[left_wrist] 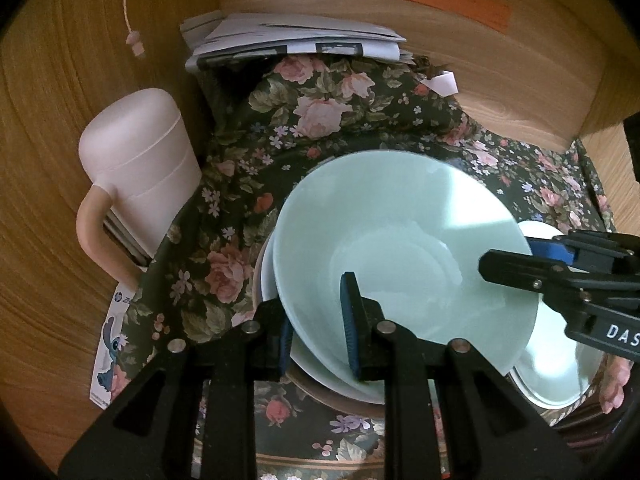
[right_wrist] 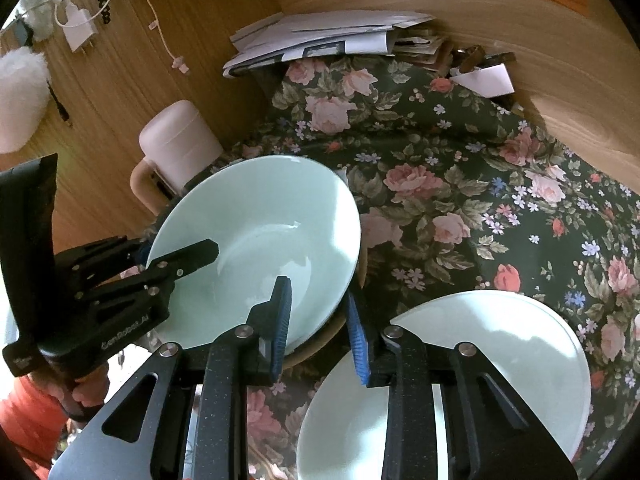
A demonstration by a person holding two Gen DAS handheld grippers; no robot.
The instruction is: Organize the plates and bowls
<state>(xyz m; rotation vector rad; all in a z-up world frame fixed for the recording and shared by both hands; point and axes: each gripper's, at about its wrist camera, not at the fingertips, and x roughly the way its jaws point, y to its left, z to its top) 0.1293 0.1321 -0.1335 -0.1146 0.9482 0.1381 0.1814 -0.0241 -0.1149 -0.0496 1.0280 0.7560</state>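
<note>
A pale green bowl [left_wrist: 400,232] [right_wrist: 256,220] rests tilted on a stack of a white dish [left_wrist: 267,276] and a tan-rimmed plate [right_wrist: 320,346]. My left gripper [left_wrist: 316,304] [right_wrist: 172,254] is shut on its near-left rim, one blue pad inside the bowl and one outside. My right gripper [right_wrist: 318,292] [left_wrist: 520,256] grips the opposite rim the same way. A second pale green bowl [right_wrist: 500,360] [left_wrist: 560,360] sits on the cloth beside the stack, under the right gripper.
A dark floral cloth [right_wrist: 460,184] covers the surface. A pink lidded mug [left_wrist: 140,168] [right_wrist: 180,144] stands at the left against the wooden wall. A stack of papers [left_wrist: 292,40] [right_wrist: 320,36] lies at the back. A hand in an orange sleeve [right_wrist: 24,412] holds the left gripper.
</note>
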